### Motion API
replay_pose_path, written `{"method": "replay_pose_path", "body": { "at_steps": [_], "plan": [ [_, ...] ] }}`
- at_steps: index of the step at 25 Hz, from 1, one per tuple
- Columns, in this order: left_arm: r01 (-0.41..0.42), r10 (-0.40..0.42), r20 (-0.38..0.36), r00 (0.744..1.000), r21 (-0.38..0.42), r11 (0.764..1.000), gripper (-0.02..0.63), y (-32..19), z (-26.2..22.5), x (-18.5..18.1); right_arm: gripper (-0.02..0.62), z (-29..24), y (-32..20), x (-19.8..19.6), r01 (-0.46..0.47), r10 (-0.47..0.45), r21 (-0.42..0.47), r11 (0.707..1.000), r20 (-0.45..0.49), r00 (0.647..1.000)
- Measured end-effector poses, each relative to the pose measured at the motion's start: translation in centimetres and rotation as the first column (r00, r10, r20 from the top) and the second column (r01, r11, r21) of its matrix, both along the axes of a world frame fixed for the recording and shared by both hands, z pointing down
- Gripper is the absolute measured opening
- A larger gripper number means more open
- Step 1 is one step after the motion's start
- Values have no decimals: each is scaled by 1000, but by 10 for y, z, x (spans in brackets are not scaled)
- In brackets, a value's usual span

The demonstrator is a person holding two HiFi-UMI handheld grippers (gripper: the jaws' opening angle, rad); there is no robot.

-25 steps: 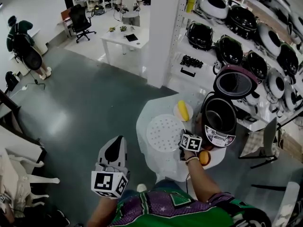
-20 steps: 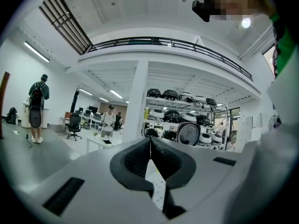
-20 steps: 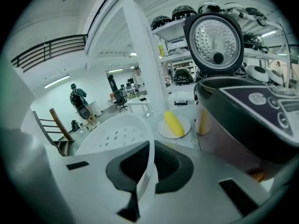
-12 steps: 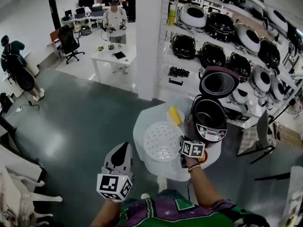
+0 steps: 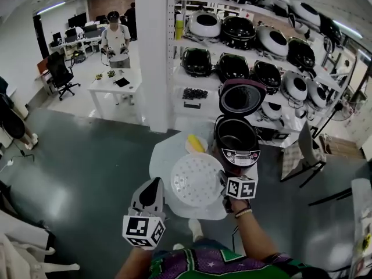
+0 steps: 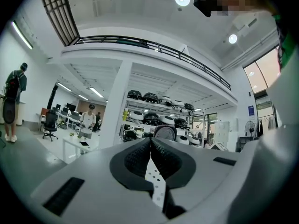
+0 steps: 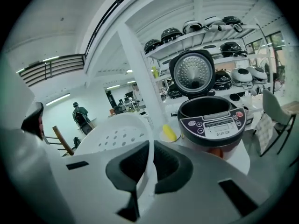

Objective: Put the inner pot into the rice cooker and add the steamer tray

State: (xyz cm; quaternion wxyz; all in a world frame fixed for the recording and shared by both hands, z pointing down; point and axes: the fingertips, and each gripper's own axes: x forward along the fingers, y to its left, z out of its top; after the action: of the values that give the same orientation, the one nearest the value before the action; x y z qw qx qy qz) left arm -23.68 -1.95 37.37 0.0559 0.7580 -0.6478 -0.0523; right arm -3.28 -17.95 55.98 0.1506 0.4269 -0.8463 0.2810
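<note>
white shelves (image 5: 192, 45) lined with cookers fill the far side of the room, with a small round table (image 5: 158, 158) in front of them. the left gripper (image 5: 156, 186) has its jaws pressed together on the thin perforated near-left rim of the steamer tray (image 5: 196, 179); in the left gripper view the ribbed pads (image 6: 135, 158) pinch that white holed strip between them. the right gripper (image 5: 224, 182) is likewise clamped on the tray's right edge, and in the right gripper view the rim runs up between its dark pads (image 7: 170, 168) while the holed disc curves off to the left. the tray hangs between the two claws, roughly level, above the near part of the table. just beyond the right gripper, at the table's far right, stands the rice cooker (image 5: 237, 141) with its lid (image 5: 241, 96) tipped up and its dark well open. left of the cooker, past the tray's far edge, a yellow corn cob (image 5: 195, 143) lies on a small plate (image 5: 189, 148).
</note>
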Motion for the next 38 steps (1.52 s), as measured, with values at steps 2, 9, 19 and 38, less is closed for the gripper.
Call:
{"method": "replay_pose_path", "body": {
  "at_steps": [2, 9, 19, 38],
  "plan": [
    [-24, 24, -3, 1000, 1, 1000, 23, -5, 1, 7, 21, -10, 4, 14, -30, 30, 1, 1000, 20, 999],
    [-105, 105, -12, 994, 14, 994, 23, -30, 2, 36, 21, -35, 15, 74, -146, 145, 5, 989, 39, 989],
    [-175, 175, -2, 985, 13, 985, 23, -91, 3, 88, 21, -51, -26, 149, -248, 247, 6, 969, 77, 966],
    [-67, 67, 37, 997, -5, 998, 23, -220, -4, 145, 21, -73, -196, 201, -167, 165, 12, 986, 118, 979]
  ]
}}
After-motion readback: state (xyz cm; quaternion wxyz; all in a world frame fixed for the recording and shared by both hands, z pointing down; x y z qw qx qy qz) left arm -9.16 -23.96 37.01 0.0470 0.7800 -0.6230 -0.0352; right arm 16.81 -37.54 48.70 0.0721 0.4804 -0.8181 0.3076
